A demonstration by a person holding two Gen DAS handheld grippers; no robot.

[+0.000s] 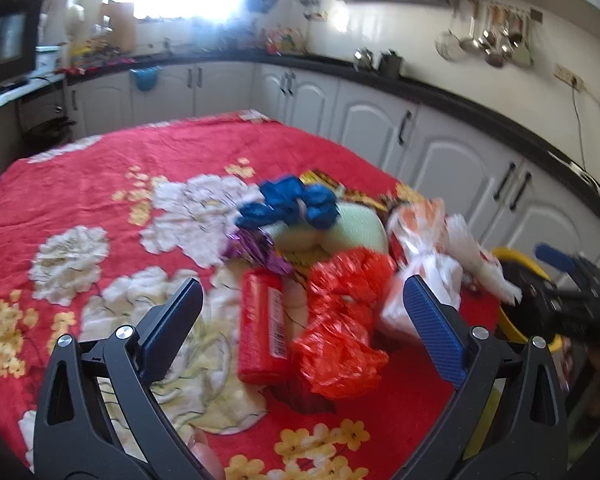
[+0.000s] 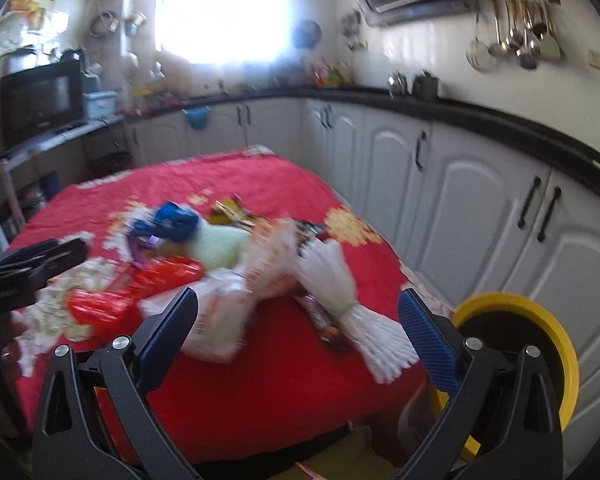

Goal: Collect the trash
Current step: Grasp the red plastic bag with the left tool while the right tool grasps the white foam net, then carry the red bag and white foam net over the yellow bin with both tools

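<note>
A pile of trash lies on the red flowered tablecloth (image 1: 100, 184): a red packet (image 1: 262, 328), a crumpled orange-red bag (image 1: 340, 320), a blue bag (image 1: 288, 204), purple foil (image 1: 252, 252), a pale green foam net (image 1: 360, 228) and white bags (image 1: 440, 264). My left gripper (image 1: 300, 320) is open and empty just above the red packet and orange bag. My right gripper (image 2: 296, 320) is open and empty over a white bag (image 2: 220, 320) and a white foam net (image 2: 340, 280). The yellow-rimmed bin (image 2: 540, 320) stands at the table's right edge.
White cabinets (image 2: 460, 200) under a black counter run along the back and right. A microwave (image 2: 40, 100) sits at the left. The right gripper shows at the right of the left wrist view (image 1: 572, 292). The left gripper shows in the right wrist view (image 2: 28, 268).
</note>
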